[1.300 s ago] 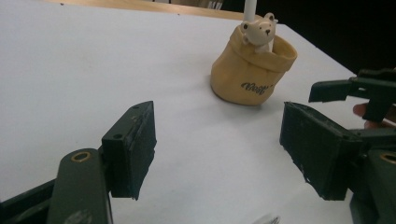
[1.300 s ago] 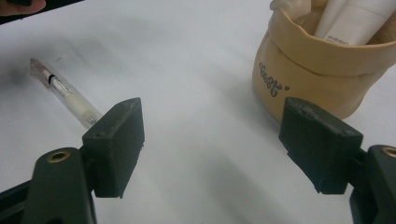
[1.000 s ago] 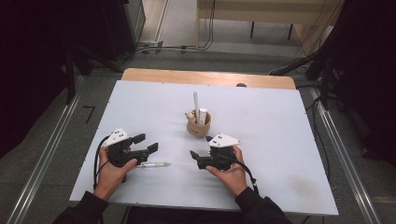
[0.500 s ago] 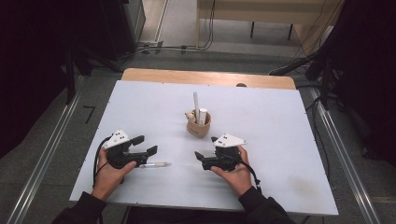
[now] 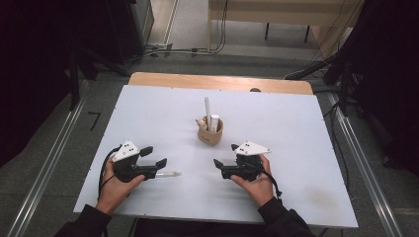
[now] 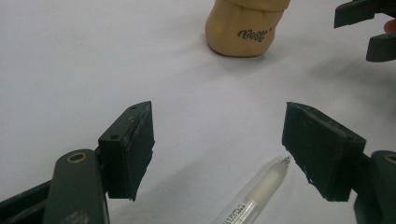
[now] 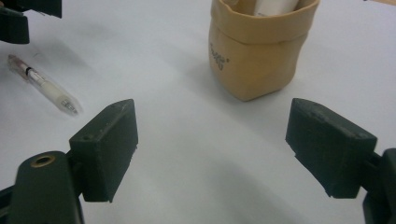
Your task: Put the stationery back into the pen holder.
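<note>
Pen [image 6: 256, 195] lies ungrasped between the spread jaws of the left gripper [image 6: 224, 154]; pen cup [image 5: 210, 131], ahead, is yet to be loaded.

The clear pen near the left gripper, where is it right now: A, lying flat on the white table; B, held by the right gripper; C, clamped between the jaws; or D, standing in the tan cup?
A: the pen lies flat on the table, with the left gripper open around its tip.

Pen [image 6: 254, 196] clear glossy plastic, frosted grip; holder [image 7: 258, 53] tan matt, soft leather-like; table [image 5: 296, 148] smooth matt white, far edge wood; tool jaws matt black plastic.
</note>
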The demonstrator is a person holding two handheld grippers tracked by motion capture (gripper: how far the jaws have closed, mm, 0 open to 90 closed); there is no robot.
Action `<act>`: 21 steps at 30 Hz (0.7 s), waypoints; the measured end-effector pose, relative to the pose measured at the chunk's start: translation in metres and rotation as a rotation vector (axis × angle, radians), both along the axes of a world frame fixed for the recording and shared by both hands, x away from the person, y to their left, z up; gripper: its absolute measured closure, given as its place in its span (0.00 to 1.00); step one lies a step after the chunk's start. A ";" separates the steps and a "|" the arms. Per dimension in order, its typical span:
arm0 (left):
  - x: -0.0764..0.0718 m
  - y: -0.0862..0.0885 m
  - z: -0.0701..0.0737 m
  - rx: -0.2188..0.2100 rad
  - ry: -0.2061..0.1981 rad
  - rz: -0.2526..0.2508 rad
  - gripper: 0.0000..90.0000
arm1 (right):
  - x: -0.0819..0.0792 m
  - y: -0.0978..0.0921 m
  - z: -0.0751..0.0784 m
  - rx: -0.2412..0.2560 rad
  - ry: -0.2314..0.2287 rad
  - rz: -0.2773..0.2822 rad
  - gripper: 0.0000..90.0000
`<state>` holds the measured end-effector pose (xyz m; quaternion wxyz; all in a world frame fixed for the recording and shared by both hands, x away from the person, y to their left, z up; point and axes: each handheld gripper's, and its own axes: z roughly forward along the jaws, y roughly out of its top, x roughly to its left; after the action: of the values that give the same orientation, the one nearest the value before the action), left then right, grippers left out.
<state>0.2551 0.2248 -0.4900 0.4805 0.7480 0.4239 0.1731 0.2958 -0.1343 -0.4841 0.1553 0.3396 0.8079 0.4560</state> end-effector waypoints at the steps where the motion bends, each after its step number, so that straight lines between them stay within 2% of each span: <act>1: 0.000 0.000 0.000 0.006 0.001 -0.006 0.29 | 0.000 -0.002 0.000 -0.002 -0.001 -0.004 0.17; 14: -0.005 -0.012 -0.006 0.093 -0.002 -0.079 0.29 | 0.000 -0.011 0.001 0.000 -0.002 -0.023 0.18; 21: -0.005 -0.015 -0.009 0.112 0.003 -0.101 0.30 | 0.000 -0.011 0.001 0.002 0.001 -0.025 0.18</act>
<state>0.2503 0.2099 -0.4991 0.4455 0.7942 0.3763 0.1709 0.2954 -0.1453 -0.4834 0.1603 0.3498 0.8033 0.4547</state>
